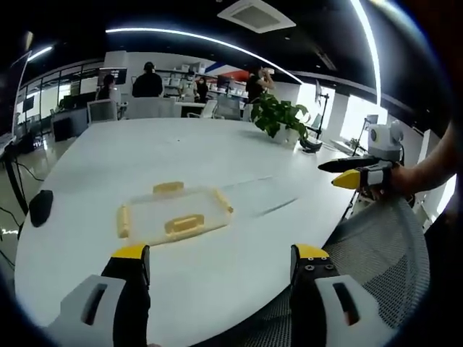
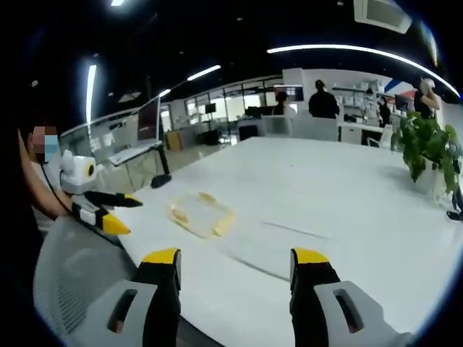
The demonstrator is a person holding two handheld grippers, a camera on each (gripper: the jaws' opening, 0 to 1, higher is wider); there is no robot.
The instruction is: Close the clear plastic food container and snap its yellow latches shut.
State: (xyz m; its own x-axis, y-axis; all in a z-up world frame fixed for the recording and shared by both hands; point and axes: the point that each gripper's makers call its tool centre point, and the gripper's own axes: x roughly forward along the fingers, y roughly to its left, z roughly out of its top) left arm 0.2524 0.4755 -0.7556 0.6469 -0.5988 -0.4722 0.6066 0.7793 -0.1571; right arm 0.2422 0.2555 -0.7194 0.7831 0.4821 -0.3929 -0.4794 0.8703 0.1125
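Note:
A flat clear plastic container (image 1: 173, 215) with yellow latches on its sides lies on the white table (image 1: 181, 155), ahead of my left gripper (image 1: 221, 253). That gripper is open with nothing between its yellow-tipped jaws and hangs short of the table's near edge. In the right gripper view the container (image 2: 201, 215) lies ahead and to the left of my right gripper (image 2: 236, 258), which is also open and holds nothing. Each gripper appears in the other's view, held off the table's edge: the right gripper (image 1: 356, 172) and the left gripper (image 2: 112, 213). Whether the latches are snapped down I cannot tell.
A grey mesh chair back (image 1: 383, 253) (image 2: 72, 282) stands between me and the table. A potted plant (image 1: 278, 116) (image 2: 427, 148) sits at the far side and a small black object (image 1: 40, 206) (image 2: 160, 179) near one edge. People (image 1: 148, 81) stand at desks beyond.

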